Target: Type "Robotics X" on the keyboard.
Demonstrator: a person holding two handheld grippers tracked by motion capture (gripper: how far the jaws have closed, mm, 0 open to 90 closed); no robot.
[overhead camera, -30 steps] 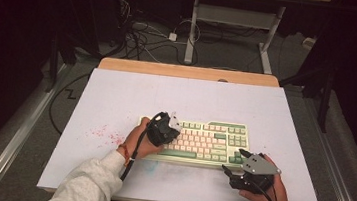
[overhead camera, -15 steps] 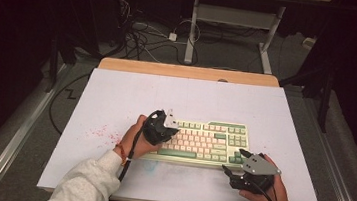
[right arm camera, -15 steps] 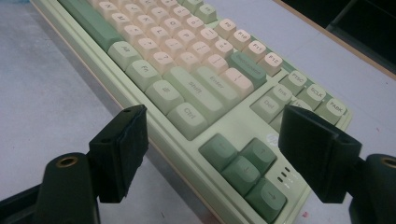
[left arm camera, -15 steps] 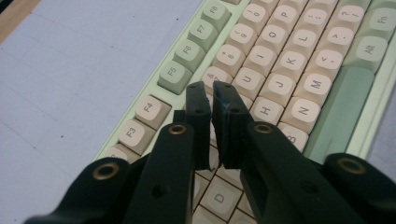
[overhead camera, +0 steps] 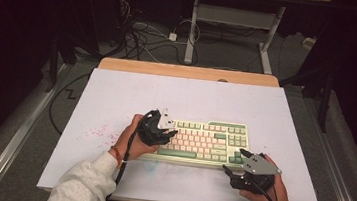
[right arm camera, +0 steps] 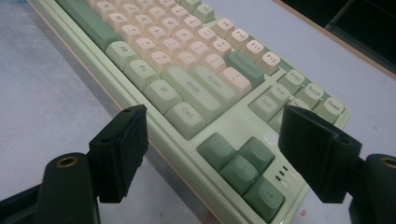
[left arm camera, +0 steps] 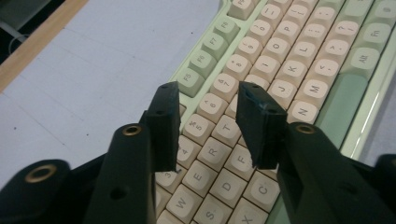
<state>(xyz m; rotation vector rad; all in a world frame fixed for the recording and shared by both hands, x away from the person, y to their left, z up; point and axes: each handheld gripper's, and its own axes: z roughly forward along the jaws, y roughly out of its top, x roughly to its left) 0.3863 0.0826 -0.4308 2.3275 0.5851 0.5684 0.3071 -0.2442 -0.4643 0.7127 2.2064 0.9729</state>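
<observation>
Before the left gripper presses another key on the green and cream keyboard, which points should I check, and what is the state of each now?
1. Left gripper above the letter keys of the green and cream plastic keyboard: ok.
2. Its jaws have just been opening and nothing is between them: ok.
3. Right gripper open, holding nothing, at the keyboard's arrow-key corner: ok.
4. Keyboard lies flat on the white table sheet: ok.
5. Whether a jaw tip touches a key now: cannot tell.
</observation>
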